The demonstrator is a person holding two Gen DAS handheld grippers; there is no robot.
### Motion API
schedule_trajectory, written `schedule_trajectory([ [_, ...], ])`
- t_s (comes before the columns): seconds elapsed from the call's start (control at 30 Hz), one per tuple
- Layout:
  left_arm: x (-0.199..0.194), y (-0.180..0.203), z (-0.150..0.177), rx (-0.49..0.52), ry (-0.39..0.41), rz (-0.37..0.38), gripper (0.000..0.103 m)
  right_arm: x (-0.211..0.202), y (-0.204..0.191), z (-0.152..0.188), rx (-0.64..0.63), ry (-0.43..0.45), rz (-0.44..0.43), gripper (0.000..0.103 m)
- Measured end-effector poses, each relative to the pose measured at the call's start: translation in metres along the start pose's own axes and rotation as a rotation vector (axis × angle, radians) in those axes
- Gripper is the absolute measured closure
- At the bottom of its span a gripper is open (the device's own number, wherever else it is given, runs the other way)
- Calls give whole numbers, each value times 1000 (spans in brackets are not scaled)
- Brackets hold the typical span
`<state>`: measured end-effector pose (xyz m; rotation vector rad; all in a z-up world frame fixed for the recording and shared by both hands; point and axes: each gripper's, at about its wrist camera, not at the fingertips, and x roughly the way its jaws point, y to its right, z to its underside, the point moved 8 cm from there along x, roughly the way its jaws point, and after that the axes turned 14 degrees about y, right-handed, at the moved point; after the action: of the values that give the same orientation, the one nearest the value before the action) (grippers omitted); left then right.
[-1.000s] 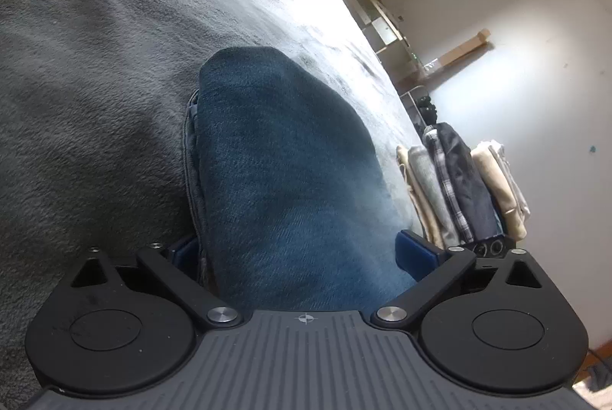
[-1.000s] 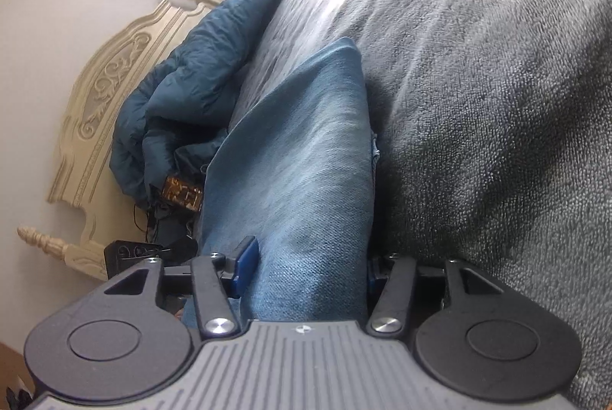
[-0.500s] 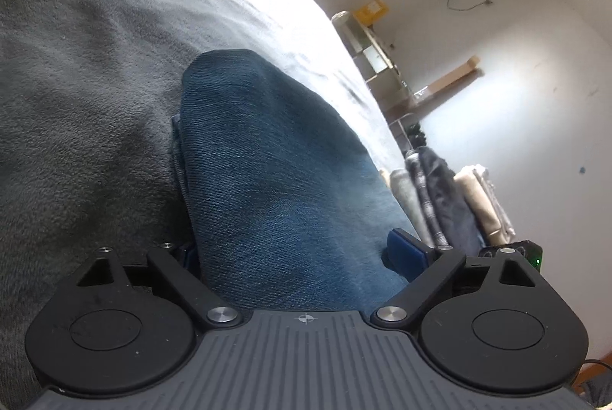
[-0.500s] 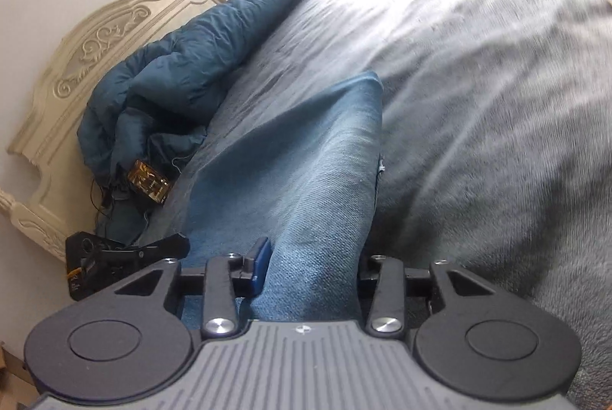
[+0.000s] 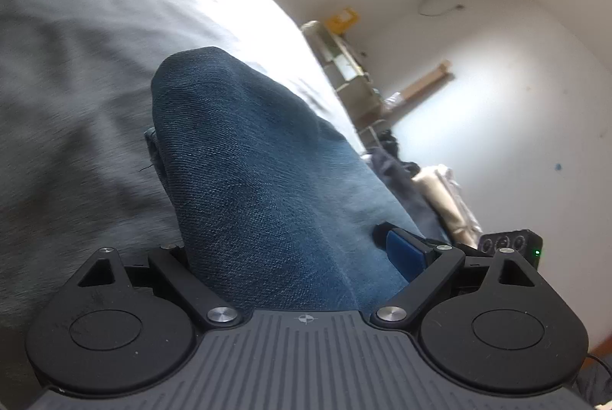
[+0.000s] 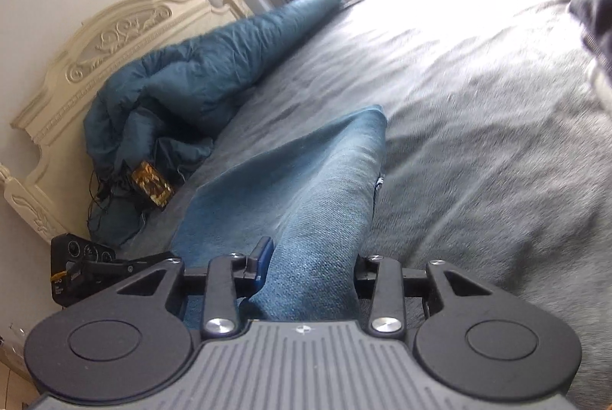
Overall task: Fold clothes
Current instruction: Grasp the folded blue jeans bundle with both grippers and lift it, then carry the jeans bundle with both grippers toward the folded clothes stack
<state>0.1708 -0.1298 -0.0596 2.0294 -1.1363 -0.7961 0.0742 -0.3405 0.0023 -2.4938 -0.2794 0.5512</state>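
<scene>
Right gripper (image 6: 306,268) is closing on your jeans (image 6: 306,188); left gripper (image 5: 302,249) clamps them wide. They lie on the grey blanket (image 6: 478,142). Denim looks heavy, limp: grip thick folded edges.

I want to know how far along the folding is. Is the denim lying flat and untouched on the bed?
No: the right gripper has a bunched fold of the denim between its closing jaws, raised off the grey blanket.
</scene>
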Motion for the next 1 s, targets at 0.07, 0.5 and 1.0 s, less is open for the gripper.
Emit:
schedule_trajectory([
  [0.07,8,18,-3,13,-12,25,12,-15,1,-12,-5,38,-2,63],
  [0.5,145,169,-3,116,-117,211,12,-145,63,-141,-91,276,93,63],
  [1.0,317,205,93,140,-384,204,15,-206,233,-201,-95,291,309,63],
])
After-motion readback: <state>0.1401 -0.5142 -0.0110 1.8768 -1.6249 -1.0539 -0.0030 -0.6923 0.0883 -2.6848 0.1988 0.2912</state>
